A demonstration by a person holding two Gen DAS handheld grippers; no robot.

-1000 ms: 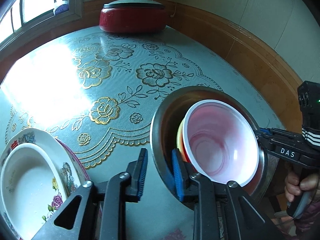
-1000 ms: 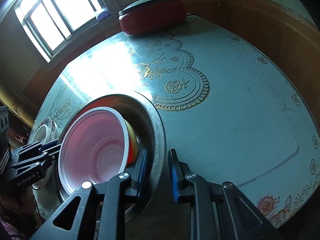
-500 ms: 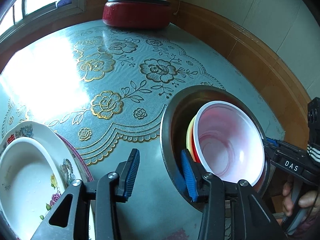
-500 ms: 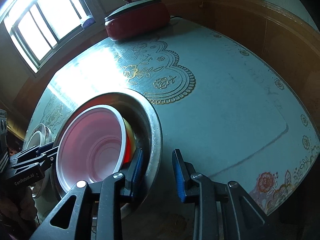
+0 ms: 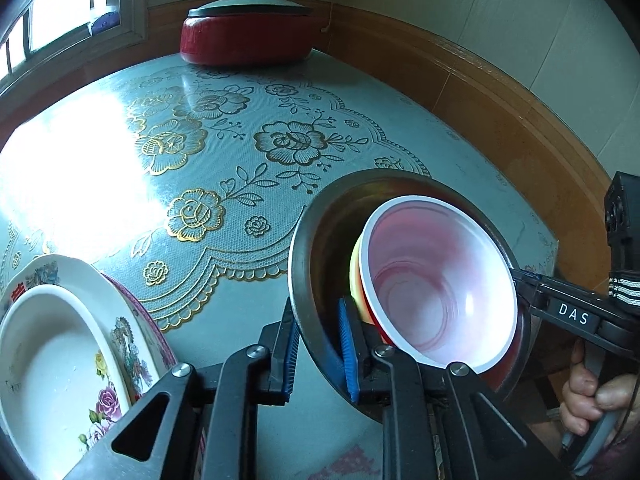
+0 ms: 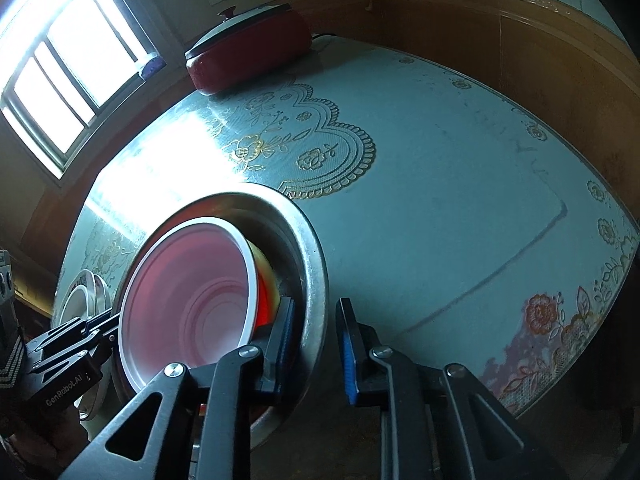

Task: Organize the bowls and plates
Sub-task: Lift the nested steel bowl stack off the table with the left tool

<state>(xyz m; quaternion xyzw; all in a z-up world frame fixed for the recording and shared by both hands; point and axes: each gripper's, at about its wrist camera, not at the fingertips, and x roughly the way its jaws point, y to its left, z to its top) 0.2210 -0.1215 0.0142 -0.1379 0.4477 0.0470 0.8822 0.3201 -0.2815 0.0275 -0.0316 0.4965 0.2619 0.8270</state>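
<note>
the left gripper (image 5: 316,344) straddles the near rim of the steel basin (image 5: 304,248), one blue pad outside the wall and one inside, and its jaws are closing on that rim, the pads at or nearly on the metal. the right gripper (image 6: 314,344) straddles the opposite edge of the same basin (image 6: 316,280); its jaws are closing too, though a gap shows between the outer pad and the metal. inside the basin, just beyond both sets of fingers, a red bowl with a white inside (image 5: 436,288) sits nested in a yellow bowl (image 5: 355,276). the basin is tilted above the patterned table (image 5: 240,168). left of the left gripper, close beside it, lies a stack of flowered plates (image 5: 120,344) with a white dish on top. far ahead of both grippers, at the table's far edge, stands a red lidded pot (image 5: 244,40). a hand (image 5: 592,396) grips the right tool's handle.
</note>
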